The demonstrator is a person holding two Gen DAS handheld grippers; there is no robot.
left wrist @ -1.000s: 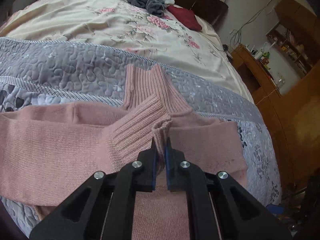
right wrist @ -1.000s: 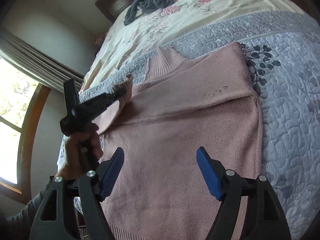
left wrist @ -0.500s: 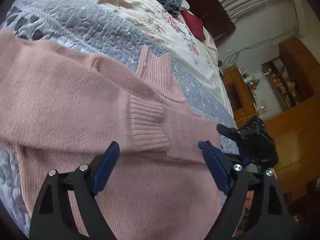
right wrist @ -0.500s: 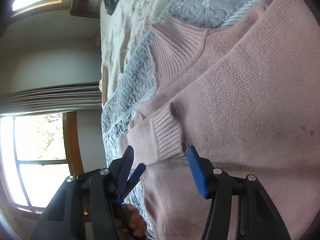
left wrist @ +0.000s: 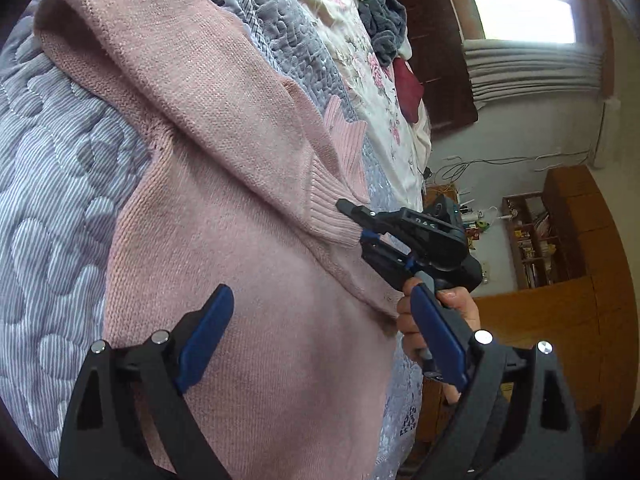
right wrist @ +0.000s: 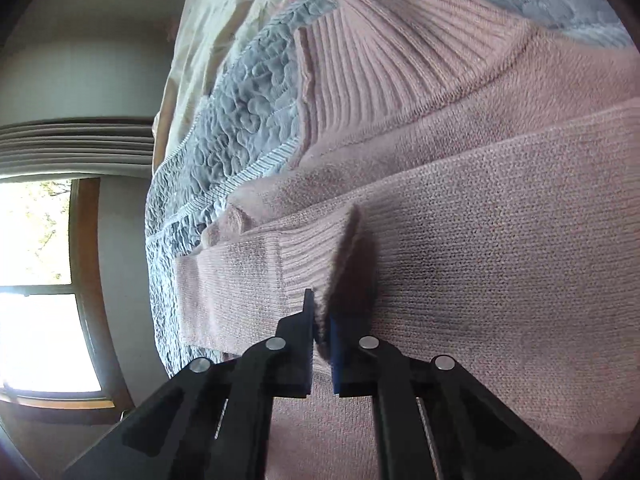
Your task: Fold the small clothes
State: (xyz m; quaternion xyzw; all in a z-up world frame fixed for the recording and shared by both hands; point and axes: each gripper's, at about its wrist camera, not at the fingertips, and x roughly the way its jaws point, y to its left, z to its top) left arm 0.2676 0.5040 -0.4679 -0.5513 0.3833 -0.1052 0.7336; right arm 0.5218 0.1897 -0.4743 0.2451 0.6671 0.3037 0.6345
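Grey quilt [left wrist: 52, 184], one pink sweater [left wrist: 256, 280], two tongs: left tongs [left wrist: 320, 340], right tongs [right wrist: 322, 332].

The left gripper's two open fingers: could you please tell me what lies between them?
In the left wrist view, only the flat body of the pink sweater lies between the fingers of the left gripper; they touch nothing.

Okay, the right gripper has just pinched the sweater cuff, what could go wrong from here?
1. The right gripper seems to hold only the edge of the ribbed cuff, so it may slip out when pulled.
2. The left gripper is open above the pink sweater and pins nothing, so dragging the sleeve might shift the body across the grey quilt and undo the fold.
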